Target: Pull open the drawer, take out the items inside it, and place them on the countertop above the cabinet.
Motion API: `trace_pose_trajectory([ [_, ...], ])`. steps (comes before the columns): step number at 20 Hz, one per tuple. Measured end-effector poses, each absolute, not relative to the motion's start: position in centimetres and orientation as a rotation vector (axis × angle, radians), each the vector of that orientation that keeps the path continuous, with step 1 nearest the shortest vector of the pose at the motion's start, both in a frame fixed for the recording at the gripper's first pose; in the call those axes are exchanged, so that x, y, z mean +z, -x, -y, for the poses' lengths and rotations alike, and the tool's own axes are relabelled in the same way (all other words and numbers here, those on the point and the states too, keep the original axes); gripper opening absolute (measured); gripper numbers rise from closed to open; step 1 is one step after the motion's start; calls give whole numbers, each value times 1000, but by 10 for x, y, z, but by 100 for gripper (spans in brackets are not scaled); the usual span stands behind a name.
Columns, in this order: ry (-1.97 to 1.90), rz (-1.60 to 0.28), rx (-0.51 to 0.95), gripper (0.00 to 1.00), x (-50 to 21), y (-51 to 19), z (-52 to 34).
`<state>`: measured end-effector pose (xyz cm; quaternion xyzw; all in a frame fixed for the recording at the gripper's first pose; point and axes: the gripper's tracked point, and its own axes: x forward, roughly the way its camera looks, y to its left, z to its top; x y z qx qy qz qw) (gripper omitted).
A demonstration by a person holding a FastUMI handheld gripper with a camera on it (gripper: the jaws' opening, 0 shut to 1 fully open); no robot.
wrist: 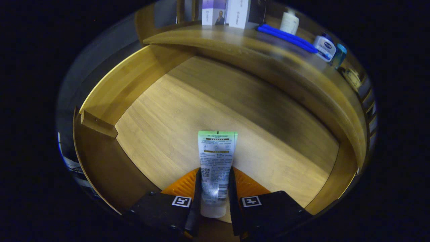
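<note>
Now tongs [215, 193] clamped on tube [216, 161], over drawer [188, 111].

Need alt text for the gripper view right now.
The gripper is shut on a tube, held over the open wooden drawer. Beyond it, the countertop carries boxes, a blue toothbrush and bottles.

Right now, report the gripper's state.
Gripper: shut on the tube, a finger pressing each side, above the open drawer.
</note>
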<state>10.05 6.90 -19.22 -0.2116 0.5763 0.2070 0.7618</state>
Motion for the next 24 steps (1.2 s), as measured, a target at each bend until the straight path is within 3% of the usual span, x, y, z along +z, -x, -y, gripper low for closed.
trace_pose_trajectory([
  [16, 184, -1022, 498, 40, -85, -122, -94],
  [24, -77, -957, 365, 40, -44, -189, -82],
])
